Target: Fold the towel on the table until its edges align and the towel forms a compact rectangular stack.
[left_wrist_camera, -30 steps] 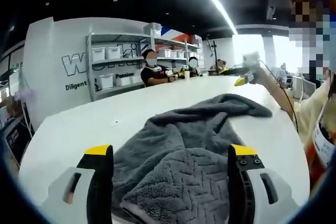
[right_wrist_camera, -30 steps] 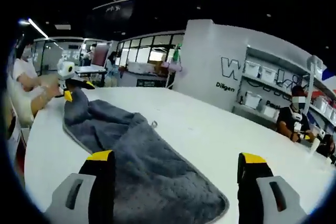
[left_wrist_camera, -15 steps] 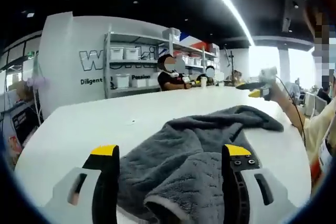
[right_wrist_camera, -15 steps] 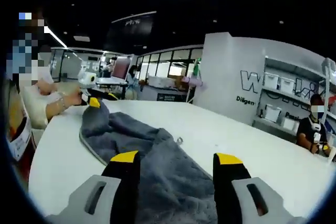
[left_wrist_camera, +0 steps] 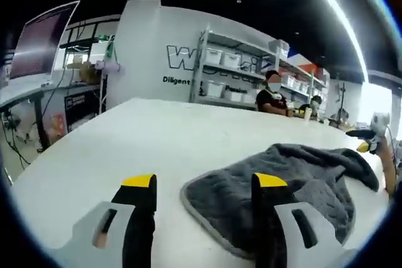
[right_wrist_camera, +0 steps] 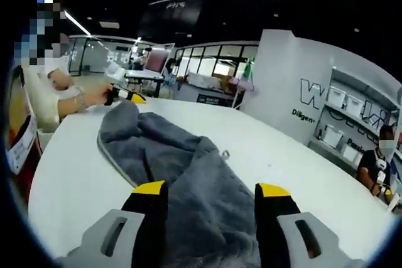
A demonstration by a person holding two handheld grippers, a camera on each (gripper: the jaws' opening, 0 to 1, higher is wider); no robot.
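Two grippers work one grey towel [right_wrist_camera: 182, 174] on the white surface [left_wrist_camera: 125, 136]. Our right gripper [right_wrist_camera: 210, 196] pinches its end to lift a fold. Our left gripper [left_wrist_camera: 202, 186] stands spread at the towel's edge.

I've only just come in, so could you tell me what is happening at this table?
A person is folding a grey towel on a white table with a handheld gripper in each hand. The right gripper has towel fabric between its jaws at one end. The left gripper is at the other end, with the towel's edge lying by its right jaw; whether it grips is unclear. The towel is rumpled, not yet a neat stack. People sit in the background.
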